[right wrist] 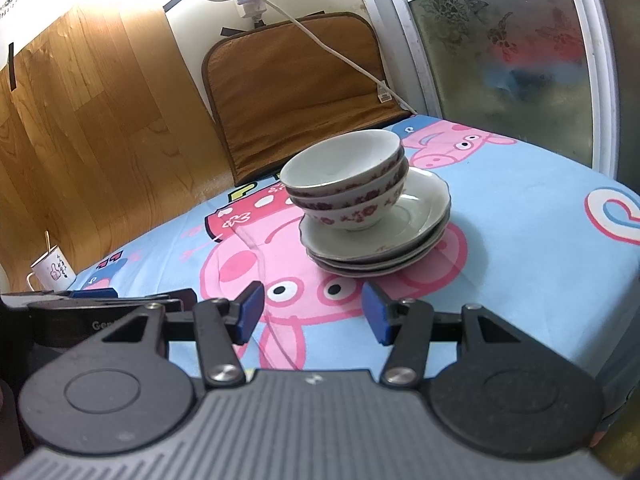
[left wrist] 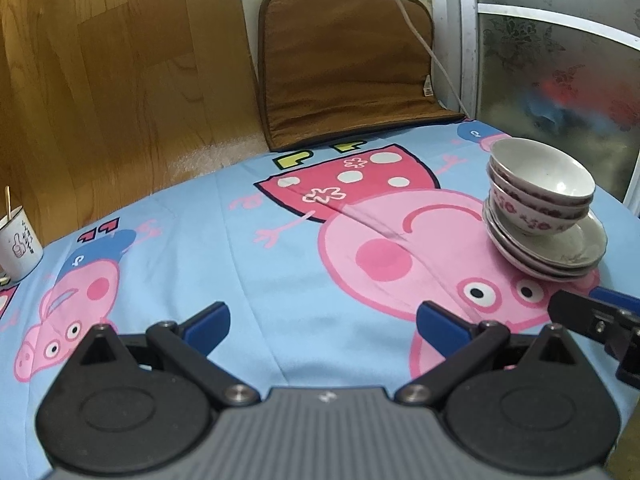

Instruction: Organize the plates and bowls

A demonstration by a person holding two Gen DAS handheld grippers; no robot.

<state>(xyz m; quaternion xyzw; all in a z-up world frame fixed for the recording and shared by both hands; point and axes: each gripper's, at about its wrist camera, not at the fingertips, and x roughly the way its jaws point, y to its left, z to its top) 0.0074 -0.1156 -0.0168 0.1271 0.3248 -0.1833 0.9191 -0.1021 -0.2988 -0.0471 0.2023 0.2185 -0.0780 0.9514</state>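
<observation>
Three white bowls with red flower patterns [right wrist: 352, 184] sit nested on a stack of three white plates [right wrist: 424, 220], on a blue cartoon-pig tablecloth [right wrist: 520, 216]. In the left wrist view the same bowls [left wrist: 540, 184] and plates [left wrist: 560, 248] stand at the right. My right gripper [right wrist: 314, 314] is open just short of the stack, nothing between its blue pads. My left gripper [left wrist: 322, 326] is open wide over bare cloth, left of the stack. The right gripper's tip [left wrist: 592, 316] shows at the right edge of the left wrist view, and the left gripper's body [right wrist: 100, 308] at the left of the right wrist view.
A white mug with a stick in it [left wrist: 18, 244] stands at the table's far left edge. A brown padded cushion [left wrist: 344, 64] leans on the wall behind, with a white cable [left wrist: 420, 36] across it. Wood panelling [left wrist: 120, 80] is on the left, a frosted glass door [left wrist: 560, 60] on the right.
</observation>
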